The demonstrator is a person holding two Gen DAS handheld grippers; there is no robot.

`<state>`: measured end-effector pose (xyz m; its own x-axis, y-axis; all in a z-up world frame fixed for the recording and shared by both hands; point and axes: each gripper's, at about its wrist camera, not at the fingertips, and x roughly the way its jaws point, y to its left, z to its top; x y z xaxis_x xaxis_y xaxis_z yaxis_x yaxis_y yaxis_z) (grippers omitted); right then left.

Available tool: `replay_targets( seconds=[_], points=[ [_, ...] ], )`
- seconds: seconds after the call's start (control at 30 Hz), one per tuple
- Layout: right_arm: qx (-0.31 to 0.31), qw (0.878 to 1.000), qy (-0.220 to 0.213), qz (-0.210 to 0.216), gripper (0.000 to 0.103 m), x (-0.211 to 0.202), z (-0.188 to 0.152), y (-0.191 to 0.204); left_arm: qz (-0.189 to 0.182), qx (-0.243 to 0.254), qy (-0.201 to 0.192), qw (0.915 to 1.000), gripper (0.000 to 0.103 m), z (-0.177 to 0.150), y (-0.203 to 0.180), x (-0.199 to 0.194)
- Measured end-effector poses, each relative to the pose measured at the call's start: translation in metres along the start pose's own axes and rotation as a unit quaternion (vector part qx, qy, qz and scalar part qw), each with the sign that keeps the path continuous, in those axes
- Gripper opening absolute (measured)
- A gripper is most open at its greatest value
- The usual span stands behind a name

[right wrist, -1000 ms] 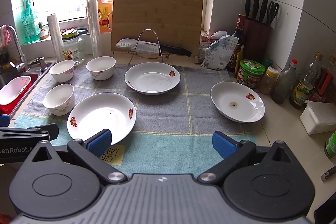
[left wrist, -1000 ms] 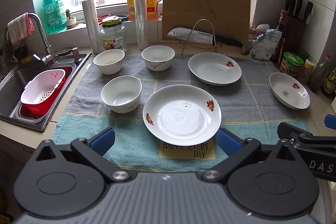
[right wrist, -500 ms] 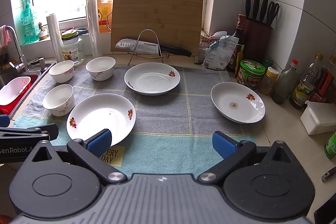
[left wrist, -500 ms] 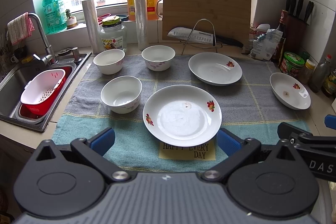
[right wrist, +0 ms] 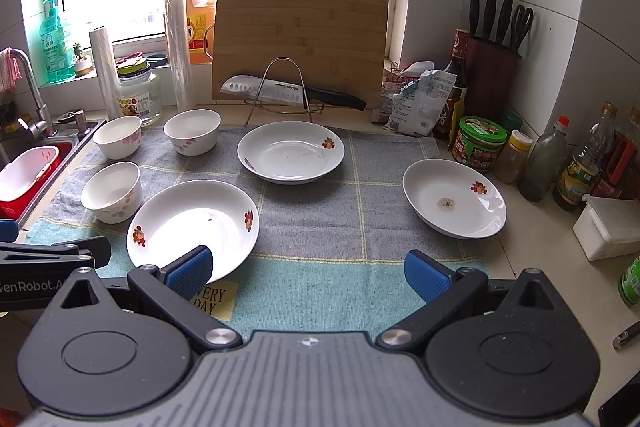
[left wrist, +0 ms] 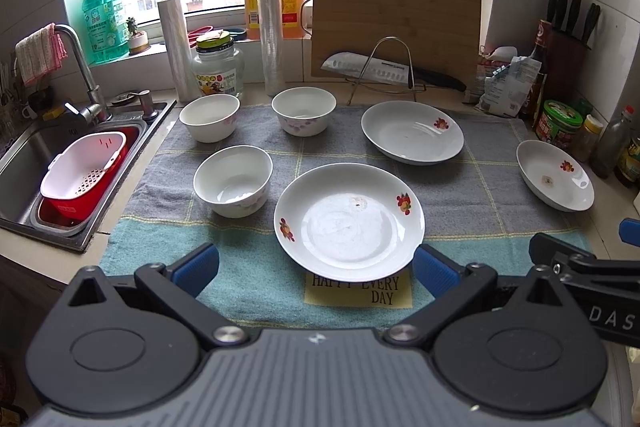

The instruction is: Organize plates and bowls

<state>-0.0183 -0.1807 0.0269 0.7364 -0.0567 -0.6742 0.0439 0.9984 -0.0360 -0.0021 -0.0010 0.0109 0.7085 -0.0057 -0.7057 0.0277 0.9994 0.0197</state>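
Note:
Three white flower-print plates lie on a grey and teal towel (left wrist: 500, 195): a near plate (left wrist: 348, 219) (right wrist: 192, 227), a far plate (left wrist: 412, 131) (right wrist: 290, 153) and a right plate (left wrist: 554, 175) (right wrist: 454, 197) that overhangs the towel's right edge. Three white bowls stand at the left: a near bowl (left wrist: 233, 179) (right wrist: 112, 191), a back-left bowl (left wrist: 209, 117) (right wrist: 117, 137) and a back-middle bowl (left wrist: 304, 110) (right wrist: 192, 131). My left gripper (left wrist: 316, 267) is open, just short of the near plate. My right gripper (right wrist: 308, 271) is open over the towel's front, holding nothing.
A sink (left wrist: 24, 163) with a red and white colander (left wrist: 84, 179) lies left. A cutting board (left wrist: 396, 23), knife on a wire rack (left wrist: 384, 67), jar (left wrist: 218, 67) and film rolls stand behind. Bottles and jars (right wrist: 480, 143) and a white box (right wrist: 608, 227) crowd the right.

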Motion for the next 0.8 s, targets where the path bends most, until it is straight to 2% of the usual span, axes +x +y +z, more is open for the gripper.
replay_targets(
  seconds=[0.43,0.8],
  points=[
    [-0.001,1.0,-0.002,0.0,0.103,0.002,0.0,0.002,0.001,0.002,0.003,1.0,0.102,0.005,0.001,0.008],
    [-0.006,1.0,-0.014,0.015,0.103,0.025,0.012,0.009,-0.013,0.009,-0.001,0.9999,0.102,0.017,0.002,0.027]
  ],
)
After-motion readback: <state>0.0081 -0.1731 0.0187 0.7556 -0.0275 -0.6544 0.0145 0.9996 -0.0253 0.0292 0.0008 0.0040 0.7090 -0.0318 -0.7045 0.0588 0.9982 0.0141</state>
